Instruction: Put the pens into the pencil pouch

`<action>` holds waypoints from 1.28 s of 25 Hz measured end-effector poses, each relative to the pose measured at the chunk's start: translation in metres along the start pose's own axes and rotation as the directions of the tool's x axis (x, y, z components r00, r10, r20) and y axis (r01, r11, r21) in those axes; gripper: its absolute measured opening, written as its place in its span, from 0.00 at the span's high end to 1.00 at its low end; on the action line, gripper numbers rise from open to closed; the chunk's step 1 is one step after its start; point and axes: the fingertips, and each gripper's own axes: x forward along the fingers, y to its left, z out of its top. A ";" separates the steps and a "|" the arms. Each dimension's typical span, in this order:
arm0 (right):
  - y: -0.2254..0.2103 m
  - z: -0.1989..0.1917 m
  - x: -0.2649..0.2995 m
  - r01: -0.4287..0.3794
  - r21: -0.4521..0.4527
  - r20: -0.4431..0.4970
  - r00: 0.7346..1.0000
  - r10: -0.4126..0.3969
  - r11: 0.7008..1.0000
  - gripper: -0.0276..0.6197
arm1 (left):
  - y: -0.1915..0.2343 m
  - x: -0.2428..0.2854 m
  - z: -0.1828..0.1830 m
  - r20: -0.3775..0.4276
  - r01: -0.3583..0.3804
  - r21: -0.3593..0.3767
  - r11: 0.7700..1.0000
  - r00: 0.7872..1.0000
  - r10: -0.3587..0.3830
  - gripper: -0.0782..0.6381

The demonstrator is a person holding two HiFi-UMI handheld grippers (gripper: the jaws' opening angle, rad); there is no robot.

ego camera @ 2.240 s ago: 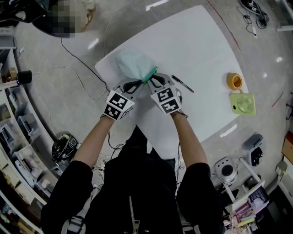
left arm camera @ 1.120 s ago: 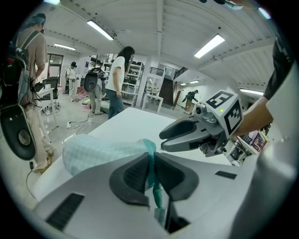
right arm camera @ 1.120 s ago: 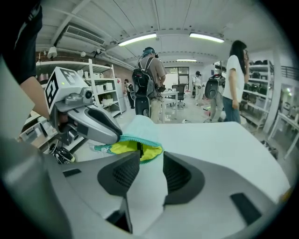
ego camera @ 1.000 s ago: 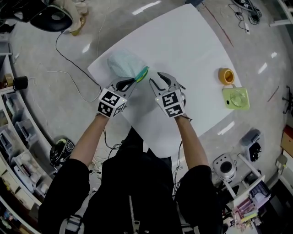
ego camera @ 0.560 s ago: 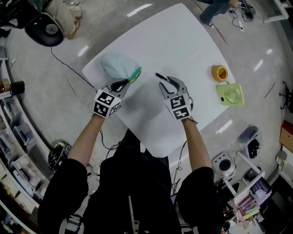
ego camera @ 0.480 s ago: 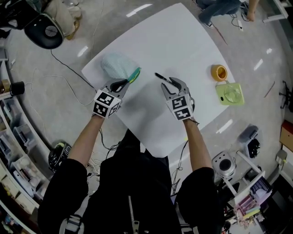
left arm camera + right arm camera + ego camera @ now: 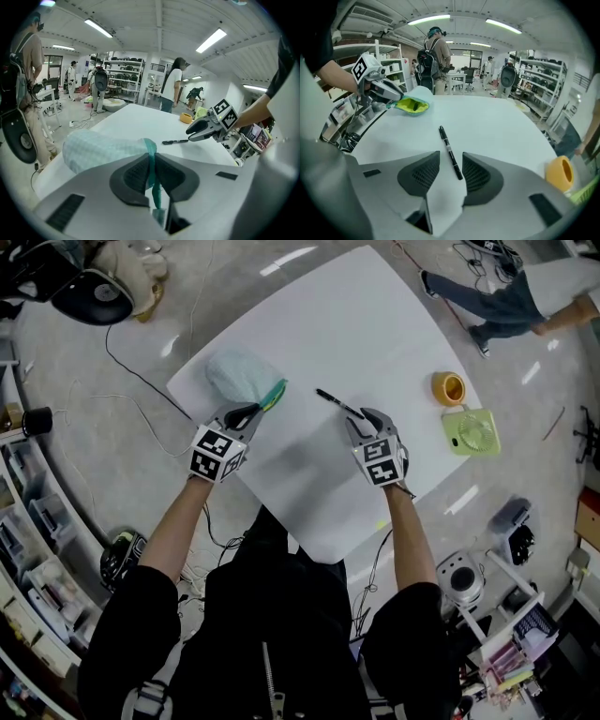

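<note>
Now your released right tool (image 7: 362, 416) straddles the pen (image 7: 337, 405), centre frame.
Likely light, stiff, slick: pinch mid-barrel; left tool (image 7: 251, 411) clenches the soft pouch (image 7: 236, 377).

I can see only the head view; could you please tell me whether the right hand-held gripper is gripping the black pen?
Observer: No. In the right gripper view the right hand-held gripper has its jaws apart. The near end of the black pen lies between them on the table, with neither pad pressing on it.
Operator: Thank you. Is the left one holding the pouch?
Observer: Yes. In the left gripper view the left hand-held gripper is shut on the teal rim of the pencil pouch.
Operator: Which way does its mouth face?
Observer: Toward the right gripper's camera, which shows a yellow-green lining inside.
</note>
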 end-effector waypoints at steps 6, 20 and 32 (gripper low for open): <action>-0.008 -0.025 0.005 0.007 0.023 -0.054 0.999 -0.005 1.000 0.71 | -0.003 -0.002 -0.001 -0.007 -0.005 0.000 1.000 1.000 0.005 0.82; -0.007 -0.040 0.013 -0.016 0.063 -0.089 0.996 0.021 0.998 0.82 | -0.003 -0.003 -0.001 -0.006 -0.011 -0.003 1.000 1.000 0.011 0.82; 0.007 -0.039 0.011 -0.062 0.022 -0.082 0.995 0.063 0.998 0.89 | 0.000 -0.003 -0.001 -0.006 -0.012 -0.001 1.000 1.000 0.012 0.82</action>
